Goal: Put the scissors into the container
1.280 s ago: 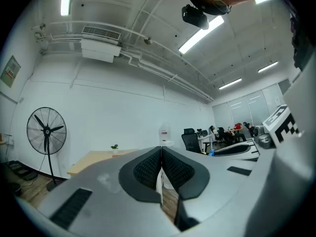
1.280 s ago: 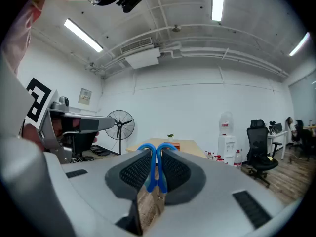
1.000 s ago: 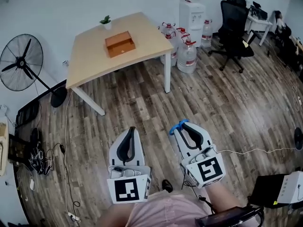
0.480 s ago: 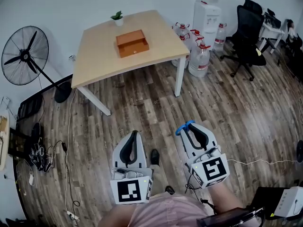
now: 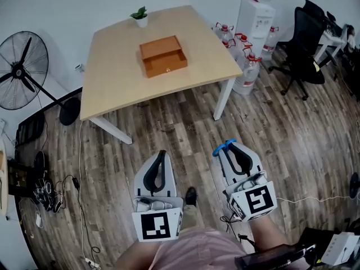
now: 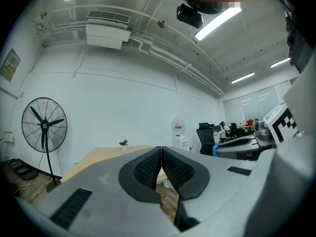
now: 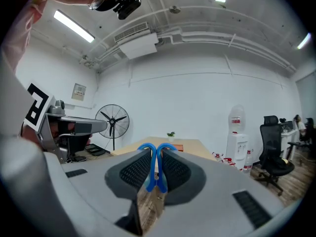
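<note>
Light wood table (image 5: 112, 72) w/ orange container (image 5: 163, 56) near mid & small potted plant (image 5: 140, 14) at far edge.

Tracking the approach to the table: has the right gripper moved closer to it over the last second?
Yes. The right gripper, shut on the scissors, has come nearer the table: the floor between it and the table leg has narrowed.

No print can be read; the wall notice (image 7: 79, 91) is too small.
</note>
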Demonstrator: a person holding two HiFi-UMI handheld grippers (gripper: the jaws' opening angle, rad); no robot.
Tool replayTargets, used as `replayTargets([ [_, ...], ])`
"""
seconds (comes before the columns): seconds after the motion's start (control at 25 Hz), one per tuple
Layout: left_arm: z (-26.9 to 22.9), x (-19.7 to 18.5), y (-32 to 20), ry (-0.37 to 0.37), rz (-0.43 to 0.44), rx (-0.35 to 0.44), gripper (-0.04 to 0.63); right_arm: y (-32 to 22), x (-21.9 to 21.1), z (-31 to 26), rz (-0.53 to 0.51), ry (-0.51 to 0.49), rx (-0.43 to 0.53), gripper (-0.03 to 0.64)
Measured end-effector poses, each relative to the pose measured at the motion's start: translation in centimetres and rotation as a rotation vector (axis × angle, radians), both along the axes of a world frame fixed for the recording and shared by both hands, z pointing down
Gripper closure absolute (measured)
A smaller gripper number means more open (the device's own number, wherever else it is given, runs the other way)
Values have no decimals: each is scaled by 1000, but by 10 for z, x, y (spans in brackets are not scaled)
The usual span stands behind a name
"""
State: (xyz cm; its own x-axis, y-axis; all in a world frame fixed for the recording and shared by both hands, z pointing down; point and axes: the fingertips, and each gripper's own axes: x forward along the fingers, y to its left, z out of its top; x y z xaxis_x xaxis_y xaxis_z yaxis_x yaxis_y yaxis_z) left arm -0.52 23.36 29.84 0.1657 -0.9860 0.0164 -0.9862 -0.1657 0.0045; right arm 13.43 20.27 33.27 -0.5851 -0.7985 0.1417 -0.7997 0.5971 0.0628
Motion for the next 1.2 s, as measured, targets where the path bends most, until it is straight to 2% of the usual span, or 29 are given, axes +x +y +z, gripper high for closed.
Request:
replayTargets([
  [0.24,-9,-27,-65,12,10,25,583,-65,-33,-18,-13,29,44,543],
  [0.48,-28,-30,-100,16,23,72,583,-104,-38,-48,-9,30,98,543],
  [0.64,-23,-29,-124,-28,29,73,583,-131,-35,-52,-2,23,102,543],
  [0.88,-7,-18,-177,-34,18,27,583,-189,-29,-34,-21,6,65,543],
  [1.2,7,-21,-290,-60,-75,-24,583,-308,-40,-20,-128,-14,33,543],
])
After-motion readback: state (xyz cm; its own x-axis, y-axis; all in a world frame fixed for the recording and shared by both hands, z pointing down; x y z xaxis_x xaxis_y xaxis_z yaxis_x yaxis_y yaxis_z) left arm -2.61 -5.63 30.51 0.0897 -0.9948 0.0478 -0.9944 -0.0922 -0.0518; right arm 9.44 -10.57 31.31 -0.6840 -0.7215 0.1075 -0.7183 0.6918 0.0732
